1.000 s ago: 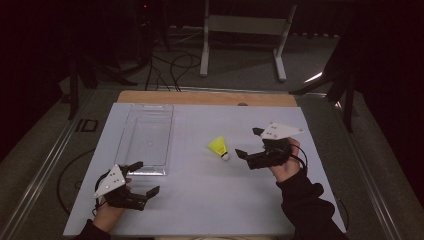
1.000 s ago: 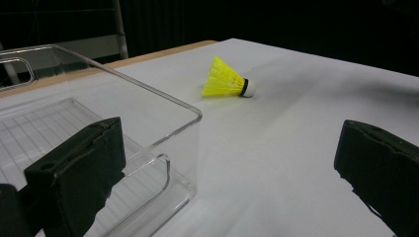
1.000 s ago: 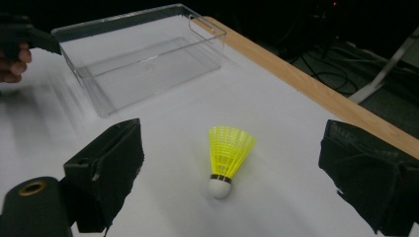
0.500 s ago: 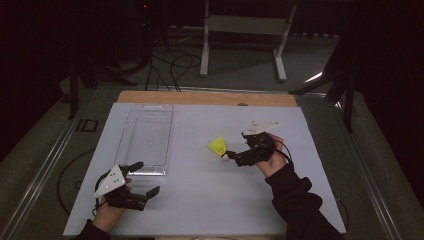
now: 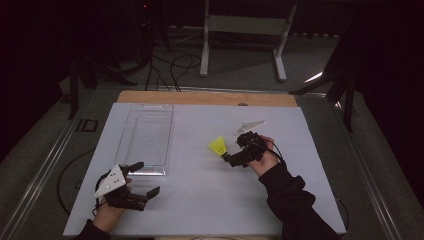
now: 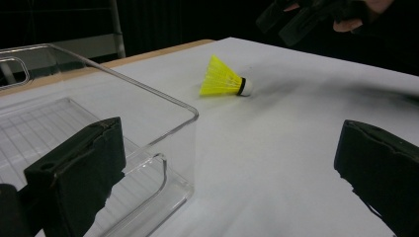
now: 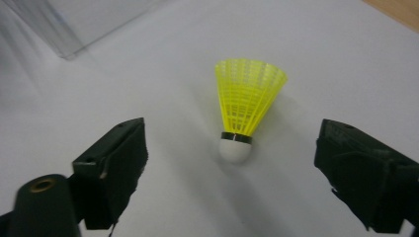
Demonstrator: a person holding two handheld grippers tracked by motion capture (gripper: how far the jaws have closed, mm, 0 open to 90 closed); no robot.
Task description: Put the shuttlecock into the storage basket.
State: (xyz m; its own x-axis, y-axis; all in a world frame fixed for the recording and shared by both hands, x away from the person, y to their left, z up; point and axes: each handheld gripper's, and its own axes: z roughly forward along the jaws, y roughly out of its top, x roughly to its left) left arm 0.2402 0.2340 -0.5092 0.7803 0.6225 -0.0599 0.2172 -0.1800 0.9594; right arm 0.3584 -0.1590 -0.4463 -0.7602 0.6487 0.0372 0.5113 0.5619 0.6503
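white table [image 5: 200,200] with a clear bin [image 5: 147,137]; right gripper [image 7: 232,173] spread wide around the yellow shuttlecock [image 7: 247,106], not touching. next it probably needs to clamp the cork.

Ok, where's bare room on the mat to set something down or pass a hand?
The white mat is bare between the left gripper and the right sleeve, and along the far edge right of the clear tray. The tray's floor is empty too. It is tight only around the yellow shuttlecock, where the open right gripper closes in.
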